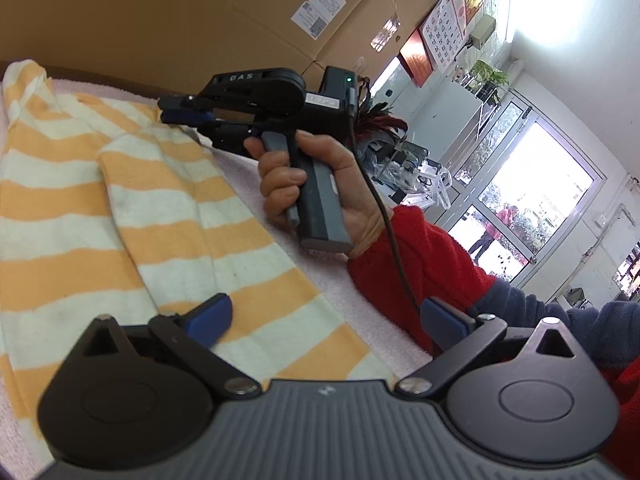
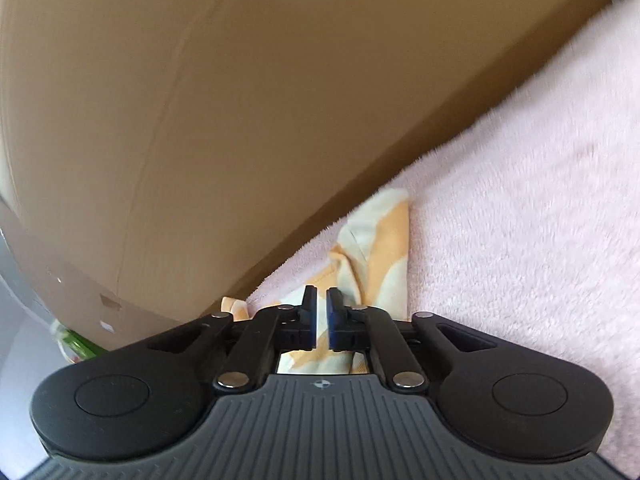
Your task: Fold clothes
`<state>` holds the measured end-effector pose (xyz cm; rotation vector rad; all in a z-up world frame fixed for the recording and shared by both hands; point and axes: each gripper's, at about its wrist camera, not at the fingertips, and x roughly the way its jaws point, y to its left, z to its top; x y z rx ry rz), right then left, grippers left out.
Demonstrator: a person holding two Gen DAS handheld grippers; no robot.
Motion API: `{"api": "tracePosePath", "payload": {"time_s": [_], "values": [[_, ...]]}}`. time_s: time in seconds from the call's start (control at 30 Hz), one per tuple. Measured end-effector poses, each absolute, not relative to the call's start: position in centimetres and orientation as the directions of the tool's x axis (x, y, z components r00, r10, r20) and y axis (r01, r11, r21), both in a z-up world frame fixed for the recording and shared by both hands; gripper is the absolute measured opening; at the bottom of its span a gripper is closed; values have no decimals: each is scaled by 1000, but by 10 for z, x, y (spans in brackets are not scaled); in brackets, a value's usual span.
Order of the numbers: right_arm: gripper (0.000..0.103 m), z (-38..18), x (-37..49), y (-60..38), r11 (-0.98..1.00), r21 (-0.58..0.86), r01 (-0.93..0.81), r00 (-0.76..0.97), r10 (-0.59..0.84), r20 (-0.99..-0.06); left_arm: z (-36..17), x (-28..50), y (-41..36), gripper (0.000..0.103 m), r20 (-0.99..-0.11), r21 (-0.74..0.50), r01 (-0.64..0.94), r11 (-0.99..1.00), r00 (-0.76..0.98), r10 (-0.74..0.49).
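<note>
Here, a wall of big cardboard boxes stands along the far side of a table covered with a fluffy pale pink blanket. Spread over the blanket lies the orange-and-white striped garment, reaching from the near left toward the boxes, with one folded-over panel running down its middle. The person's right hand, in a red sleeve, grips the handle of the right gripper, which points at the far edge of the garment, just by the boxes; its jaws stand slightly apart with a narrow gap, striped cloth beneath them, nothing pinched. The left gripper hovers at the near edge, its jaws spread wide and empty over the garment's near right corner.
</note>
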<state>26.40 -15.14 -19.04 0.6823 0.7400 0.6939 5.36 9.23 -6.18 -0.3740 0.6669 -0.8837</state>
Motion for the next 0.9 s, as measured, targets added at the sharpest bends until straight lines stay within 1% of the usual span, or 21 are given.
{"api": "tracePosePath", "payload": {"time_s": [0.07,0.17,0.2,0.27,0.3,0.33,0.37,0.4,0.43,0.5,0.53,0.57,0.6,0.67,0.7,0.77,0.8,0.83,0.9], "values": [[17,-179,249,-140,582,722,-375,506,781,-366,-62,54,93,101,-376,-559,585,587,453,-809],[20,-177,217,-117,520,721,-458,353,851,-390,-62,55,93,101,-373,-562,586,584,450,-811],[24,-178,203,-110,515,704,-490,316,857,-407,-62,55,93,101,-373,-562,586,583,450,-811],[23,-180,203,-103,569,656,-497,376,822,-428,-63,55,92,102,-374,-561,587,584,450,-811],[18,-181,205,-101,599,630,-494,414,800,-435,-63,55,92,102,-374,-560,587,585,451,-810],[6,-182,208,-98,628,605,-489,452,776,-440,-63,55,92,102,-375,-558,587,587,452,-809],[0,-189,225,-97,659,603,-450,493,746,-447,-63,55,92,102,-376,-557,587,588,454,-808],[0,-197,256,-102,665,632,-397,522,731,-440,-63,54,92,102,-376,-556,586,590,455,-807],[0,-200,271,-129,652,665,-365,530,733,-427,-63,54,92,102,-376,-556,585,590,456,-807],[0,-197,279,-185,622,712,-327,533,743,-405,-64,54,92,102,-374,-558,584,589,457,-807],[2,-191,273,-192,616,714,-332,537,746,-394,-64,54,93,102,-372,-560,583,589,458,-807],[16,-183,264,-196,613,712,-343,542,748,-382,-65,54,95,102,-368,-563,581,587,459,-808],[19,-173,252,-201,595,714,-369,538,764,-358,-66,54,97,102,-365,-567,580,586,461,-809],[20,-161,227,-199,512,742,-433,458,834,-309,-67,54,99,102,-359,-573,578,582,461,-811],[24,-160,217,-189,490,745,-453,417,855,-309,-67,54,100,102,-356,-576,577,580,461,-813],[38,-162,193,-179,549,700,-457,415,828,-378,-66,54,100,102,-359,-572,577,583,463,-811],[38,-164,183,-180,607,668,-432,439,788,-432,-65,53,99,102,-367,-564,578,590,465,-806],[30,-169,176,-184,643,651,-404,464,757,-460,-64,51,98,102,-377,-552,580,600,469,-799],[29,-169,161,-201,640,674,-369,499,748,-437,-58,41,92,100,-405,-502,586,636,490,-772]]}}
